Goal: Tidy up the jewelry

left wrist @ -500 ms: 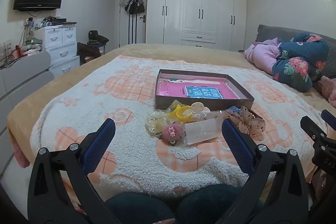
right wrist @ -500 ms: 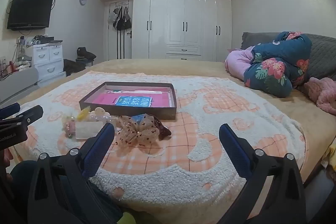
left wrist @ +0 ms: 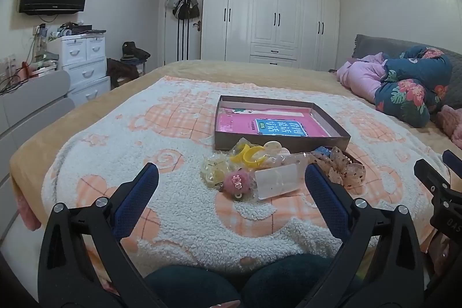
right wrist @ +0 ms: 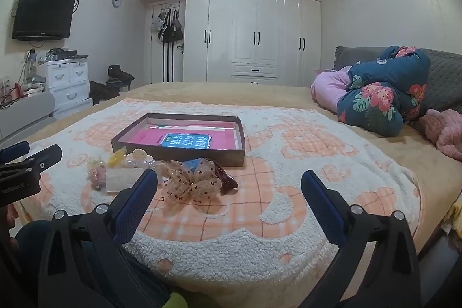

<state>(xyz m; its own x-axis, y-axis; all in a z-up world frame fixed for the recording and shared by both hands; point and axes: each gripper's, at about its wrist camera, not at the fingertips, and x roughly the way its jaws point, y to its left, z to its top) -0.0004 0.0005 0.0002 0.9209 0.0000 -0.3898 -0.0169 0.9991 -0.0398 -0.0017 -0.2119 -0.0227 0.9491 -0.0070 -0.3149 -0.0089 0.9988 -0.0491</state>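
Note:
A brown shallow box [left wrist: 332,121] [right wrist: 184,155] with a pink and blue card inside lies on the bed's fleece blanket. In front of it lies a heap of hair accessories: a pink pompom clip [left wrist: 237,181], yellow rings [left wrist: 251,153], a clear packet [left wrist: 278,182] [right wrist: 122,178], and a sheer dotted bow [left wrist: 345,163] [right wrist: 192,182]. My left gripper [left wrist: 231,192] is open and empty, held above the blanket short of the heap. My right gripper [right wrist: 229,198] is open and empty, to the right of the bow.
A rolled floral and pink duvet [left wrist: 404,82] [right wrist: 375,94] lies at the bed's right. A white drawer unit [left wrist: 83,62] and grey bench stand left of the bed. White wardrobes [right wrist: 254,36] line the far wall. The person's knees [left wrist: 196,287] show below.

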